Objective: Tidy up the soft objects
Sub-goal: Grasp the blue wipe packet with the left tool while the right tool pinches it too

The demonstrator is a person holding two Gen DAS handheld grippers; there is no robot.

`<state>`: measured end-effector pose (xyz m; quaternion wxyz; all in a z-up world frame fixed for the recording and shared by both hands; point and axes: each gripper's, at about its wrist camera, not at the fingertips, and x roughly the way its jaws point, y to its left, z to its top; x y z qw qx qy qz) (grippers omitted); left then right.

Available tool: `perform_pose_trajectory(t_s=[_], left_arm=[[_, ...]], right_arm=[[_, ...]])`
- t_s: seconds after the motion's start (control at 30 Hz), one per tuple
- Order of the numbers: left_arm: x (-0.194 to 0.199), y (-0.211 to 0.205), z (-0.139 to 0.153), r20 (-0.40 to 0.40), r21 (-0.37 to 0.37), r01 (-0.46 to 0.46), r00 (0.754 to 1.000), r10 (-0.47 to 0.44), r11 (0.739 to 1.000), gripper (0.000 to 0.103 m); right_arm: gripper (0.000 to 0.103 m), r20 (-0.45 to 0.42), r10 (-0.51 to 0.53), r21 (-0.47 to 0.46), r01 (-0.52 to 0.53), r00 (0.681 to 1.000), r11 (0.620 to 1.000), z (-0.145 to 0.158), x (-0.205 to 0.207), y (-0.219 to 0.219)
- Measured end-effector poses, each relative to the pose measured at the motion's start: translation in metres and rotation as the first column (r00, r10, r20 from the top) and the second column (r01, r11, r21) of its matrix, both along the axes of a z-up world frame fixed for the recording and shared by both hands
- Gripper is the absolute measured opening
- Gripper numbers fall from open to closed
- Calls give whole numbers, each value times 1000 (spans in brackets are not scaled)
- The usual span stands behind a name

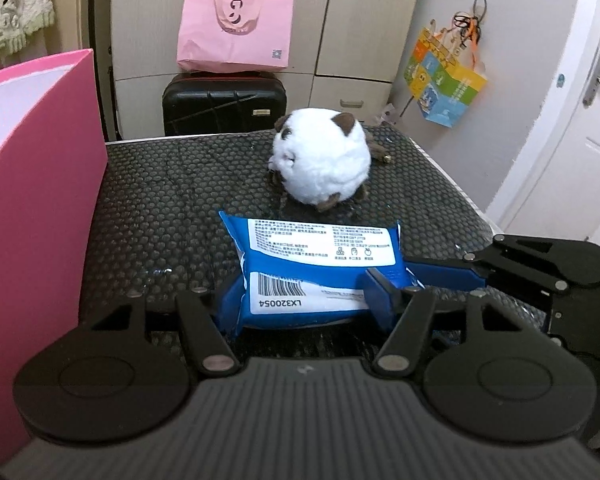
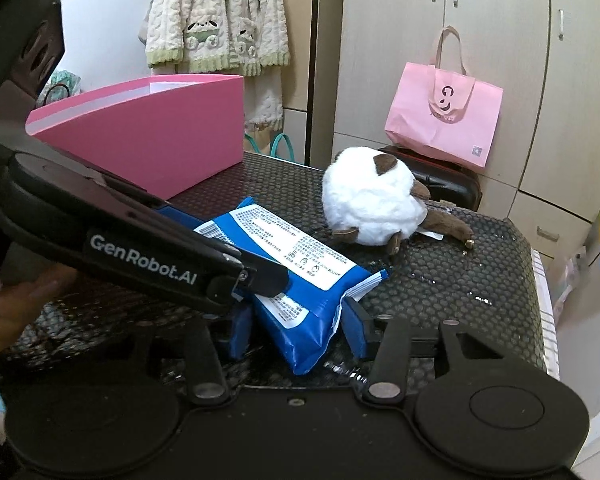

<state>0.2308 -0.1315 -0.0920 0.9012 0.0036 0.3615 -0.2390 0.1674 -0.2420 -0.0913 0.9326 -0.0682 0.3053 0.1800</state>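
Observation:
A blue and white wipes pack lies label-side up on the black dotted mat. My left gripper is shut on its barcode end, with a blue pad pressed against each side. My right gripper is shut on the other end of the pack, whose crimped edge sits between the pads. The left gripper crosses the right wrist view from the left. A blue finger of the right gripper shows at the right of the left wrist view. Behind the pack sits a round white plush toy with brown ears, untouched.
An open pink box stands on the mat's left side. Beyond the far edge are a black suitcase with a pink tote bag on top, and cupboards. A door is at the right. A hand holds the left gripper.

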Motion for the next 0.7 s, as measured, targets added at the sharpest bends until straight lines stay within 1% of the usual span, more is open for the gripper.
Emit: perform_pose_trajectory(t_s=[0.37, 0.7], left_arm=[[-49, 12, 24, 52, 45, 64, 996, -66, 997, 62], [-101, 39, 52, 125, 67, 90, 987, -98, 994, 62]], right_arm=[[52, 27, -2, -4, 2, 1000, 1000, 19, -44, 12], [51, 80, 4, -41, -1, 997, 999, 45, -88, 42]])
